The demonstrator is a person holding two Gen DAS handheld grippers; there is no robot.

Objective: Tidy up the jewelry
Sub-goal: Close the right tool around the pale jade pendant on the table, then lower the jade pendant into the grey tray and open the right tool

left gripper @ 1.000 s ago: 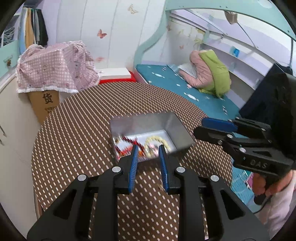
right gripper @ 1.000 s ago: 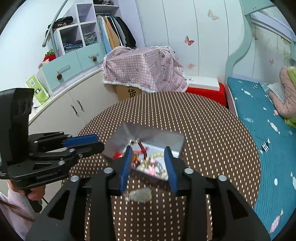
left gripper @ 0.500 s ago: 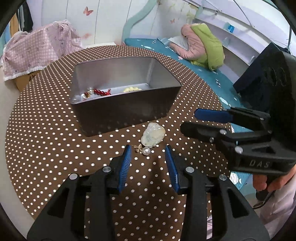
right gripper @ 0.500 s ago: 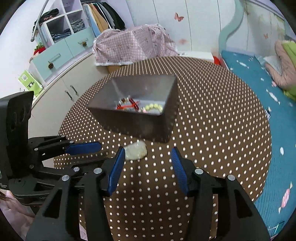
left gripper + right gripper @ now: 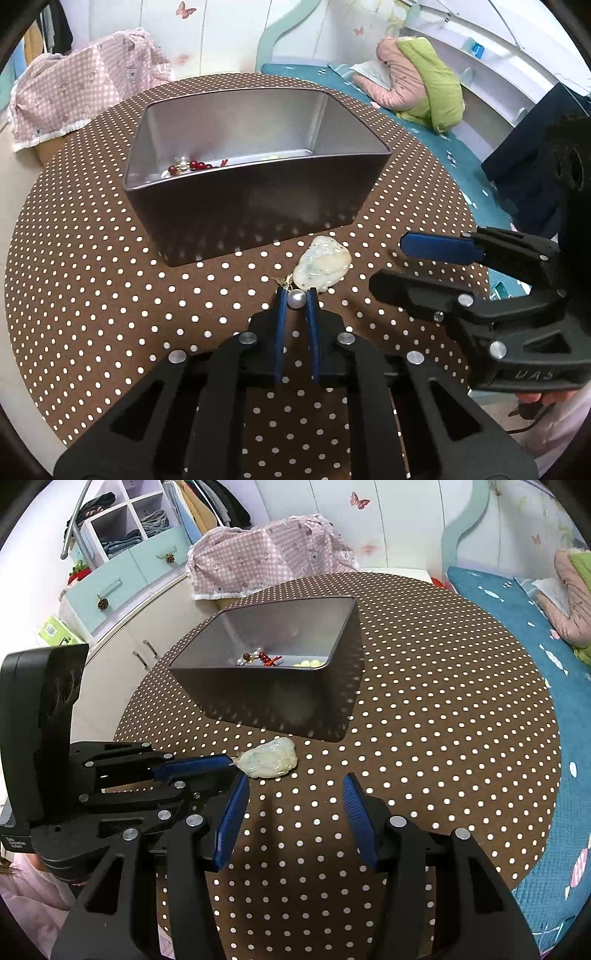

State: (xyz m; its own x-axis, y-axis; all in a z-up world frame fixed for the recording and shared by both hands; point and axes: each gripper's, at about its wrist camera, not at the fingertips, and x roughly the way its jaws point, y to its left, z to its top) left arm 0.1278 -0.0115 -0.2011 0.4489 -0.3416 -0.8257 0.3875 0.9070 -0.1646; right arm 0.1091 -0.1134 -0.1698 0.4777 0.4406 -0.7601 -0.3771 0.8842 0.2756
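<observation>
Two jaws of the left gripper [image 5: 296,297] closing on the pearl [image 5: 296,298] between them; seat it centrally before lifting, right gripper [image 5: 295,788] released.

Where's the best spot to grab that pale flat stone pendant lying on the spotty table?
By the small round white pearl at its near end, from above. The pale flat stone pendant lies flat and wide; the pearl stands proud, and the left tool is closing around it.

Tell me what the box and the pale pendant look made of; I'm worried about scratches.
Box: likely metal, with a dull grey satin sheen that mirrors the cloth's dots. Pendant: looks like polished stone or glass, pale, glossy and slightly translucent; cannot tell which.
</observation>
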